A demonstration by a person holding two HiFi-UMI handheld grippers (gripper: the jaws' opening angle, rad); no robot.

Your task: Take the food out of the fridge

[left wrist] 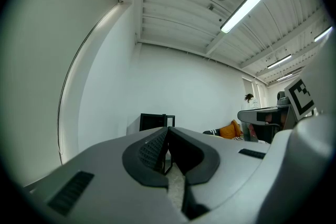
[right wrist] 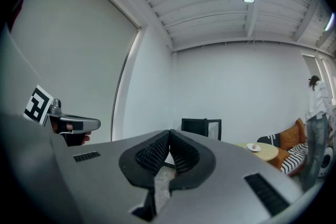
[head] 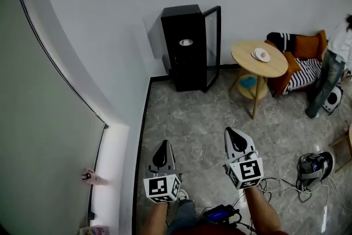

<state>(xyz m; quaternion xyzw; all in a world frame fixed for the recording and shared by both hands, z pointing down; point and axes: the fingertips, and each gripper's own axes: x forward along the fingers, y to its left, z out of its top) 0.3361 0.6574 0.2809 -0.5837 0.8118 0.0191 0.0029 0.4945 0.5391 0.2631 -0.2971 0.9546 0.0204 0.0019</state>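
Note:
A small black fridge (head: 190, 47) stands against the far wall with its glass door (head: 212, 44) swung open. A white plate of food (head: 186, 42) sits on a shelf inside. The same fridge (right wrist: 202, 127) shows small and far ahead in the right gripper view, and the fridge (left wrist: 155, 121) peeks over the jaws in the left gripper view. My left gripper (head: 163, 149) and right gripper (head: 233, 135) are held side by side over the floor, well short of the fridge. Both have their jaws closed with nothing between them.
A round wooden table (head: 259, 58) with a plate (head: 261, 54) stands right of the fridge. Behind it is a sofa with orange and striped cushions (head: 304, 58), and a person (head: 333, 66) stands at the far right. Cables and a device (head: 314, 167) lie on the floor.

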